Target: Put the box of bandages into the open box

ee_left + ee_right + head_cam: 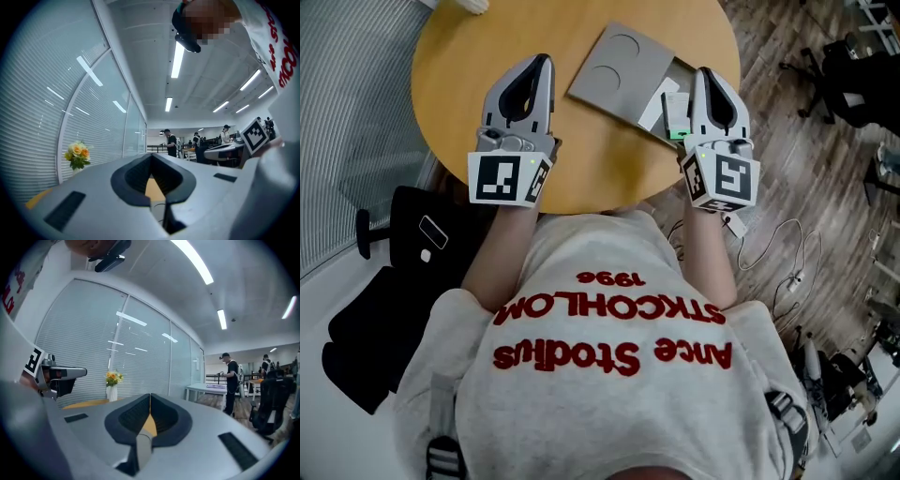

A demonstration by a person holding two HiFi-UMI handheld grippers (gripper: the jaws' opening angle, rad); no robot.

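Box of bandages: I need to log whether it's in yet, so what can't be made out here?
- Head view: box of bandages partly hidden by the right gripper, so whether it sits inside the open box is unclear.
- Both gripper views: aimed across the room; neither box shows.

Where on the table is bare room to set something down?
Bare table left of the left gripper, and the near strip between both grippers. Crowded on the right: grey box, bandage box, right gripper.

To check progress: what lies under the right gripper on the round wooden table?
A small white-and-green box shows partly, beside the flat grey lid; the right gripper covers the rest.
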